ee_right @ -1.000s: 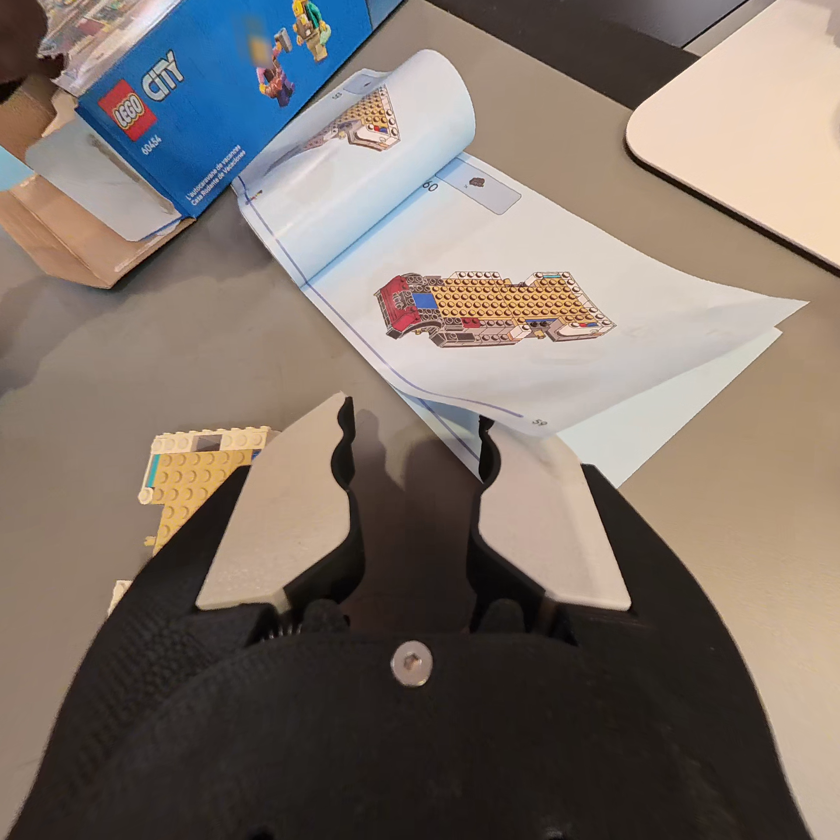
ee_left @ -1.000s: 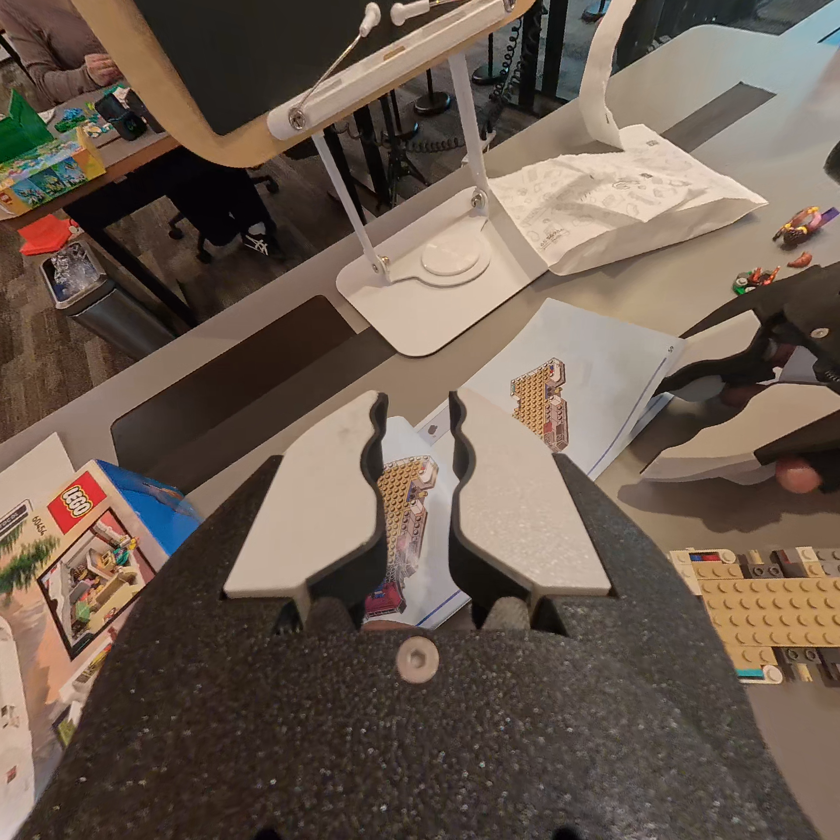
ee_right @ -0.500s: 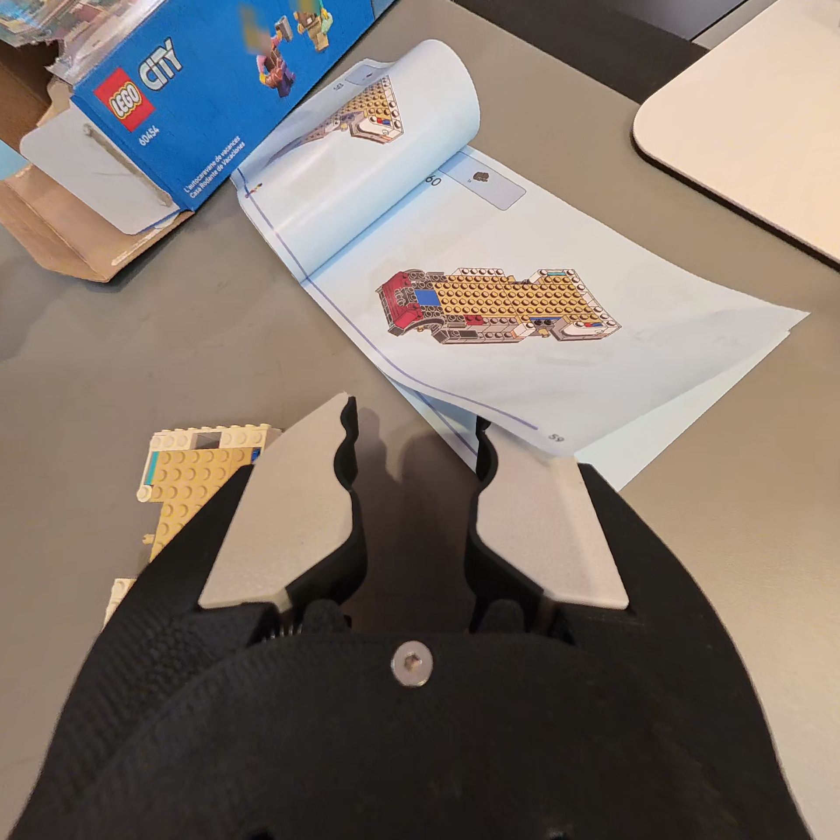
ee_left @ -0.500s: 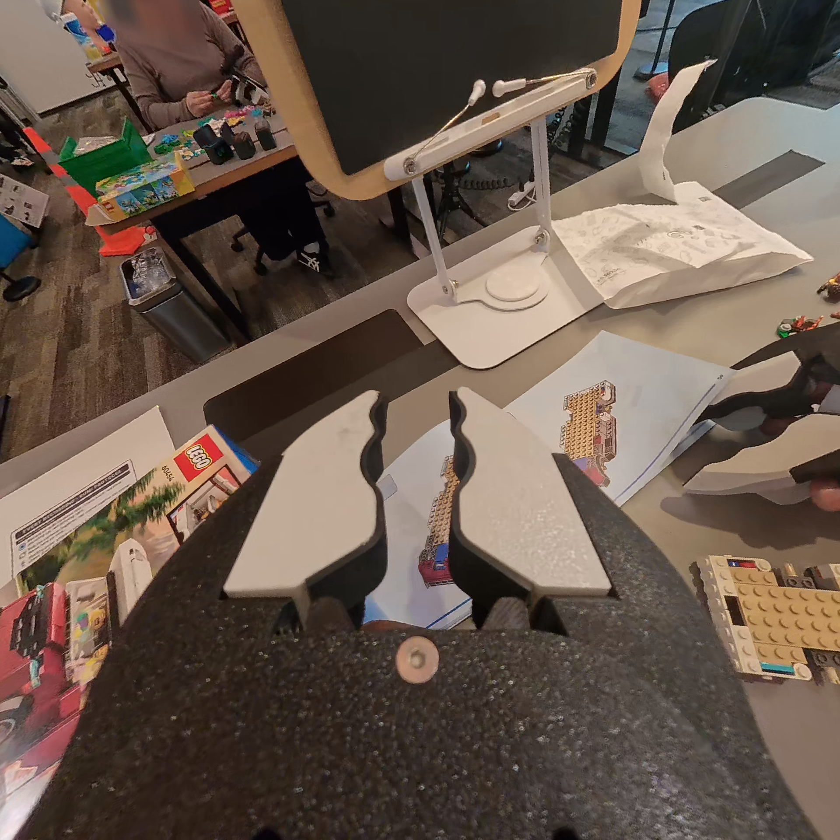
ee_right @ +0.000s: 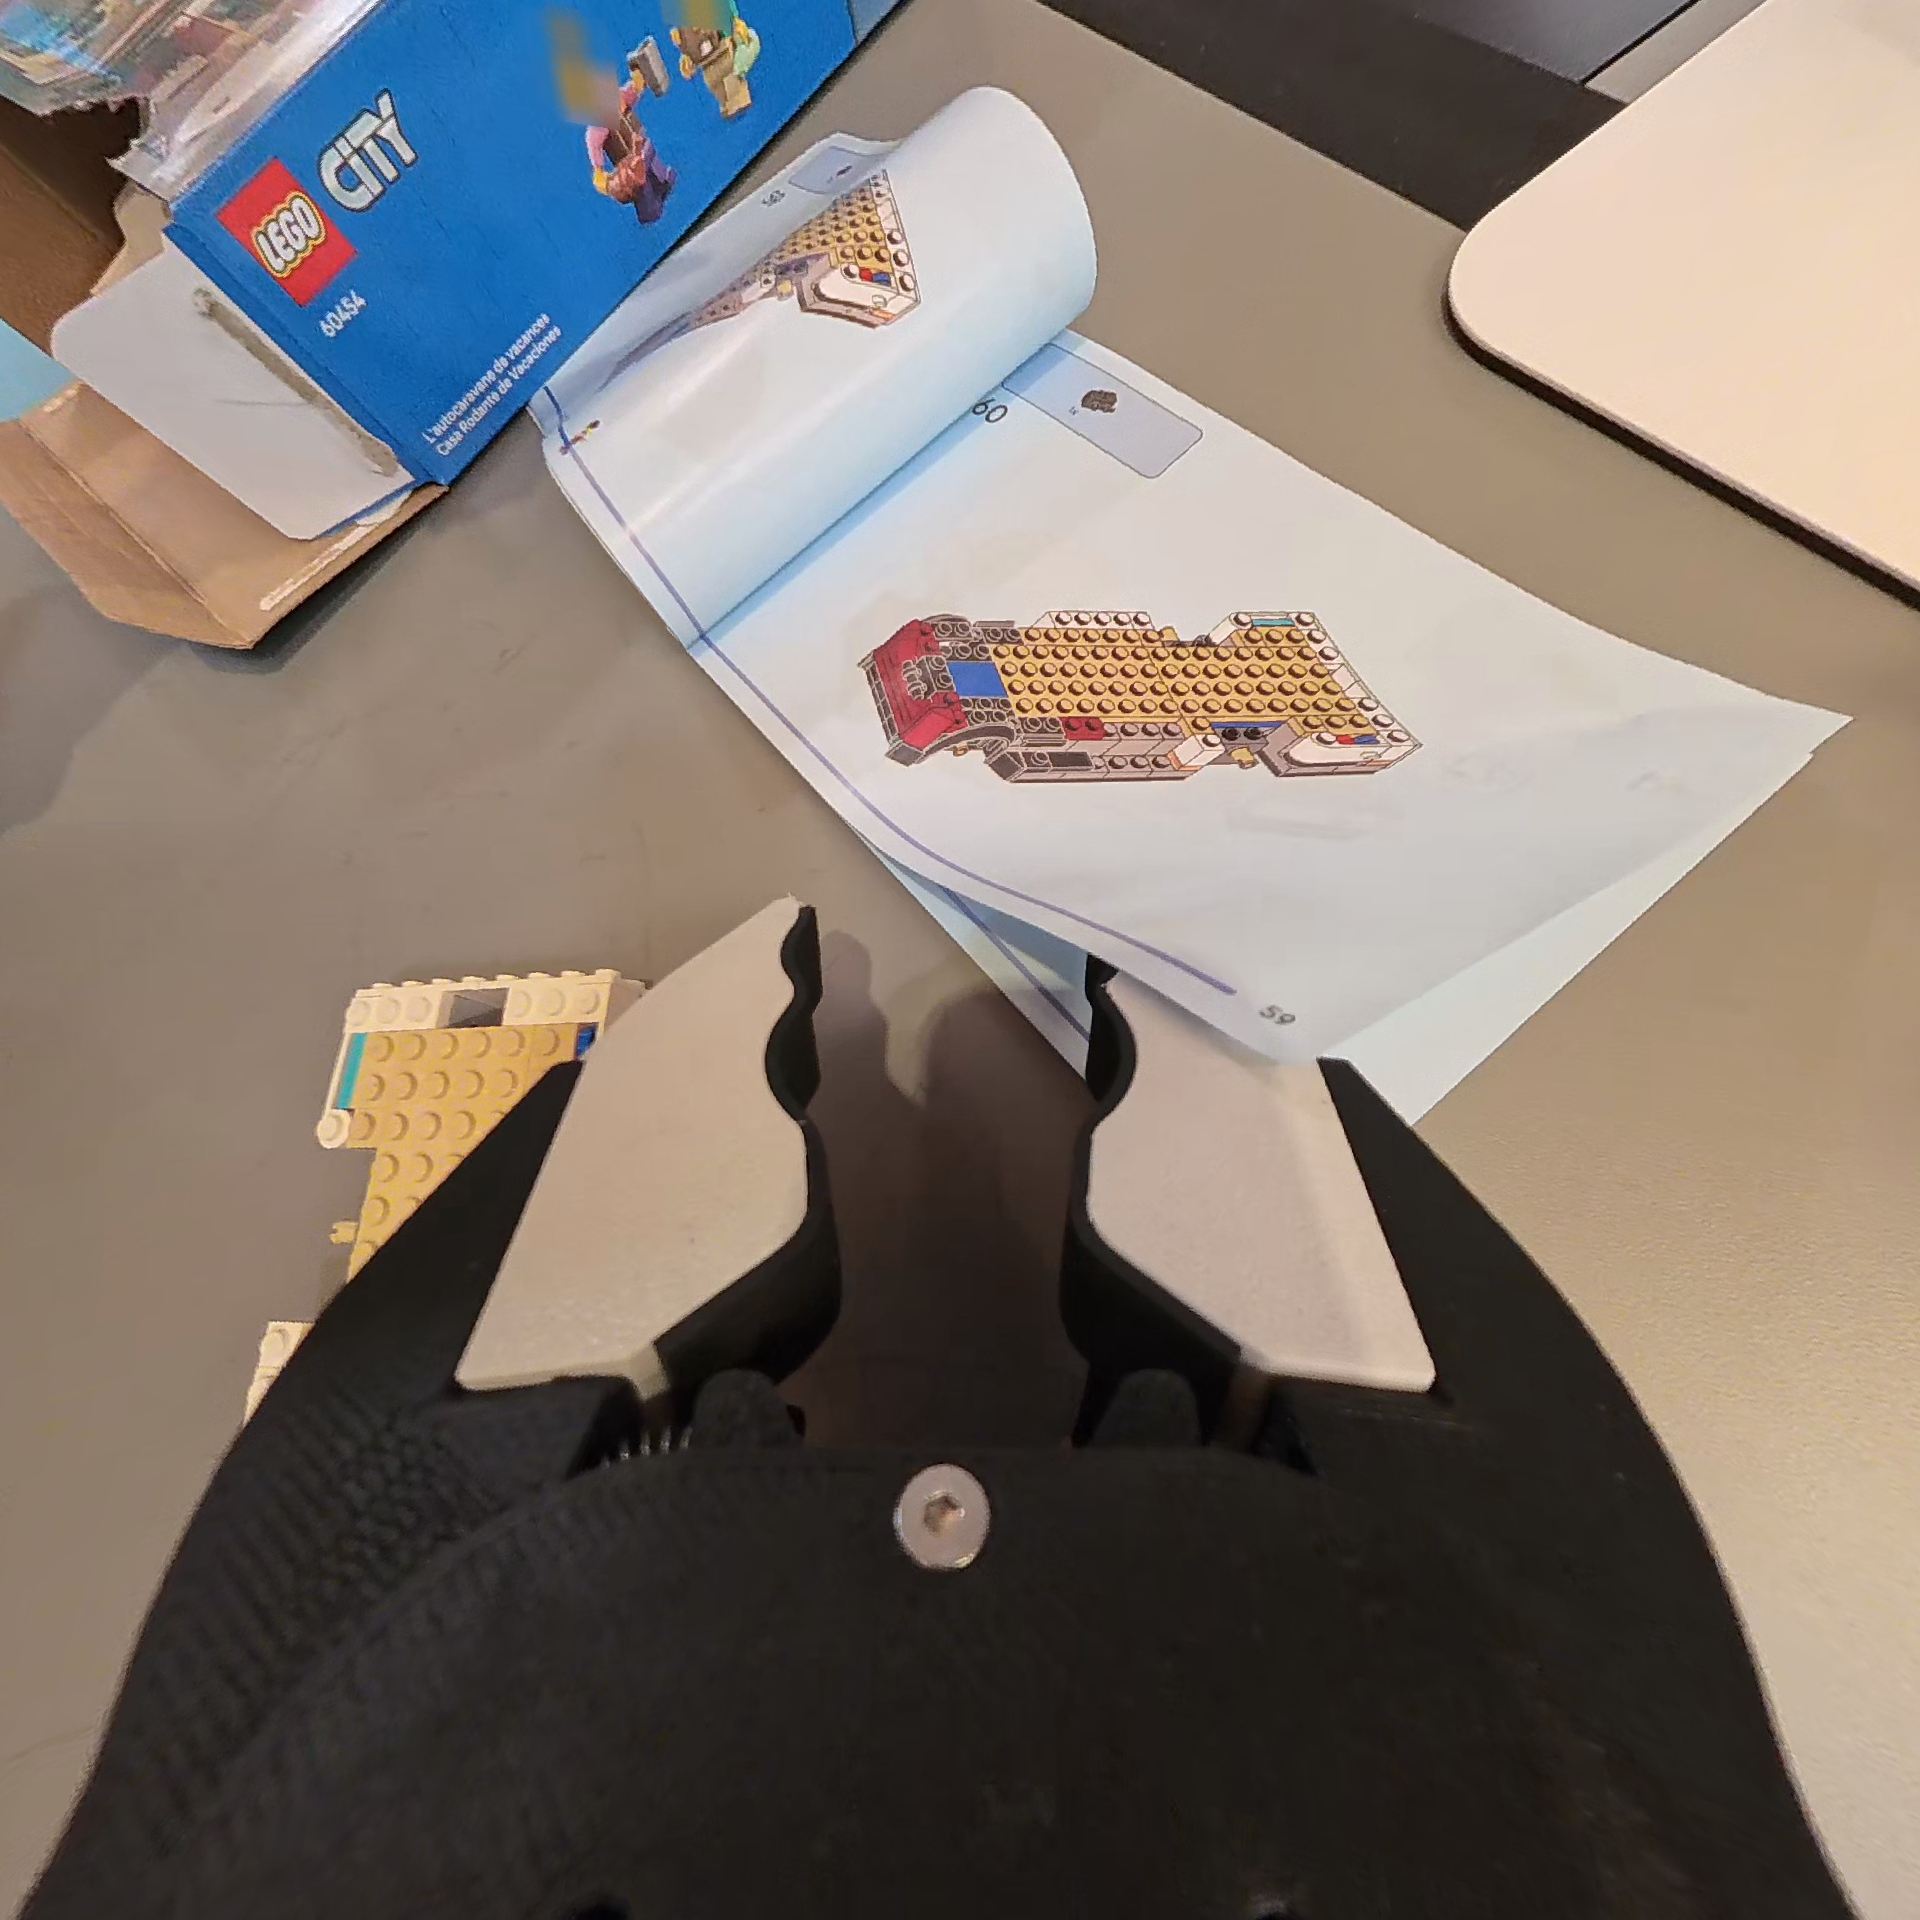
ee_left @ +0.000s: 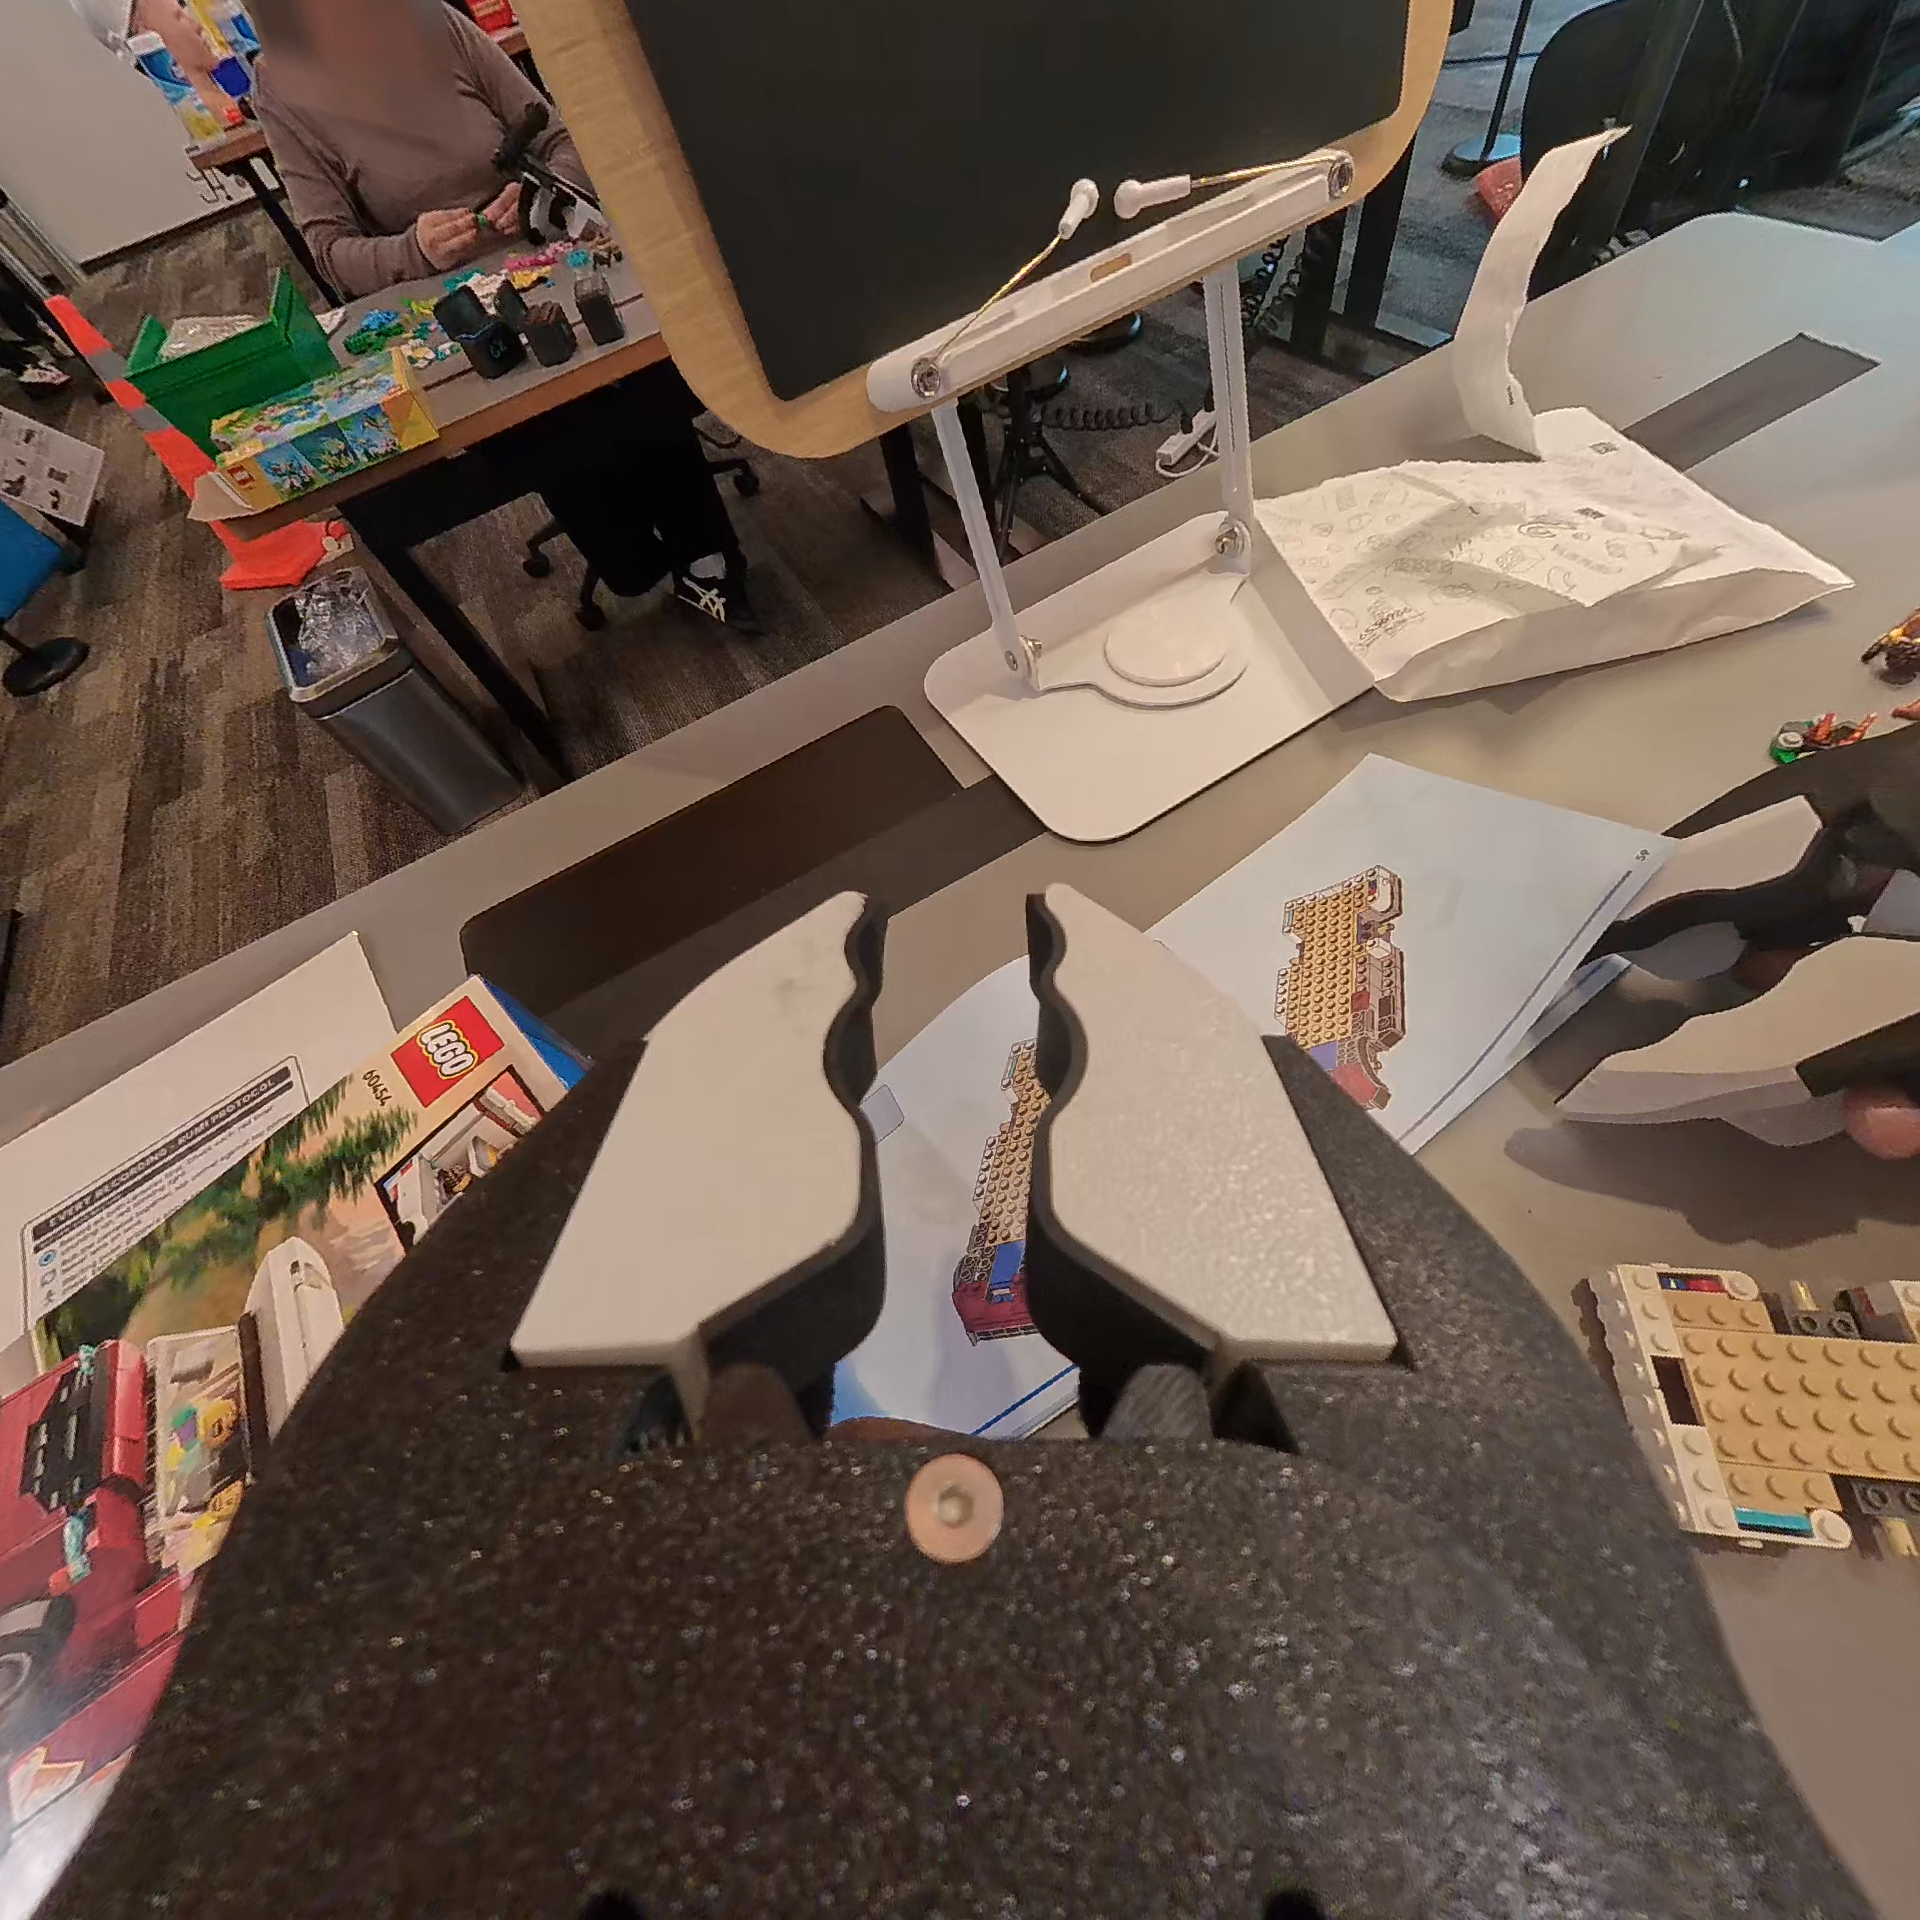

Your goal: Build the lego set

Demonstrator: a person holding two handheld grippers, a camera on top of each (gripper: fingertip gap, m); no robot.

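- The left hand-held gripper point(ee_left: 951, 914) has lifted and tipped back since a second ago, so more of the room beyond the bench point(ee_left: 1621, 1174) shows; the right hand-held gripper point(ee_right: 945, 961) has barely shifted, its jaws a touch narrower.
- Left hand-held gripper: jaws partly open, nothing between the pads, hovering above the open instruction booklet point(ee_left: 1455, 935).
- To its left lies the blue brick-set box point(ee_left: 436, 1070); ahead stands a white stand base point(ee_left: 1132, 717) with a white paper bag point(ee_left: 1538, 561) to that base's right.
- Right hand-held gripper: jaws wider apart, nothing gripped; its right fingertip point(ee_right: 1103, 1023) sits under the raised corner of the booklet's page point(ee_right: 1195, 790).
- Just left of its left finger, the tan and white brick build point(ee_right: 436, 1081) rests on the bench.
- Ahead-left, the blue box point(ee_right: 499, 218) touches the booklet's curled page.
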